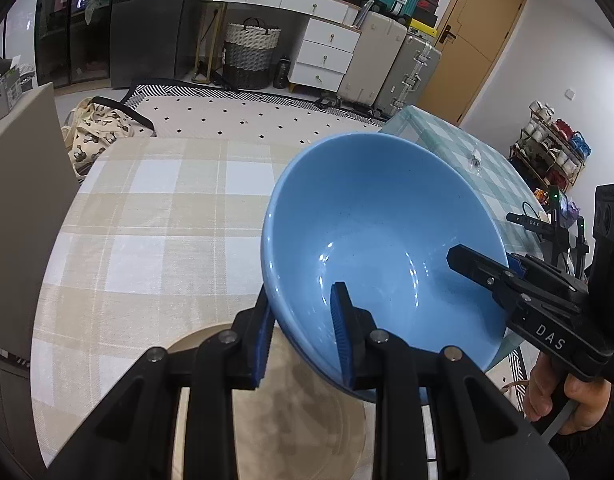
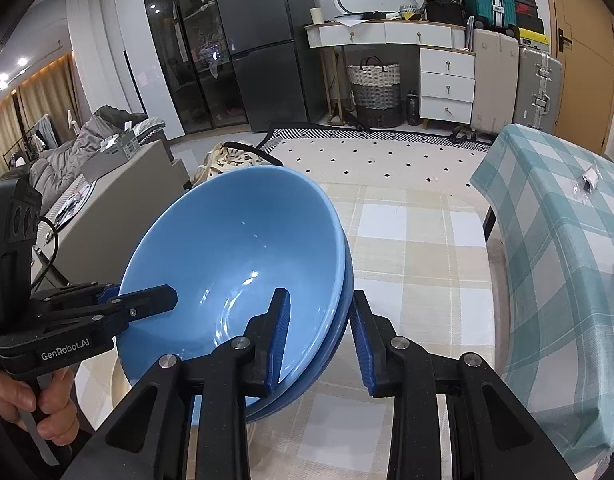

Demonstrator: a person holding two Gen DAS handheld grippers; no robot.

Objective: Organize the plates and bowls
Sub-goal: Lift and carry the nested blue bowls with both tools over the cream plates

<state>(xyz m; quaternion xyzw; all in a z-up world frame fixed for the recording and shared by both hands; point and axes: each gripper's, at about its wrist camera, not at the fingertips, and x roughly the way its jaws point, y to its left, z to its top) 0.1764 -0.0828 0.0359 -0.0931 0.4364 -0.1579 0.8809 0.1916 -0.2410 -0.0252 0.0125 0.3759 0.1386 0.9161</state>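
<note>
The blue bowl is held up above the desk. Its left rim is pinched by the left tongs, its right rim by the right tongs.

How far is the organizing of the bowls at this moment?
Done: in the right wrist view a second blue rim under the blue bowl suggests two are already nested. In hand: both the left tongs and the right tongs clamp opposite sides of the rim, holding it tilted above the beige checked table. Left: setting it down, perhaps on the beige dish below.
</note>
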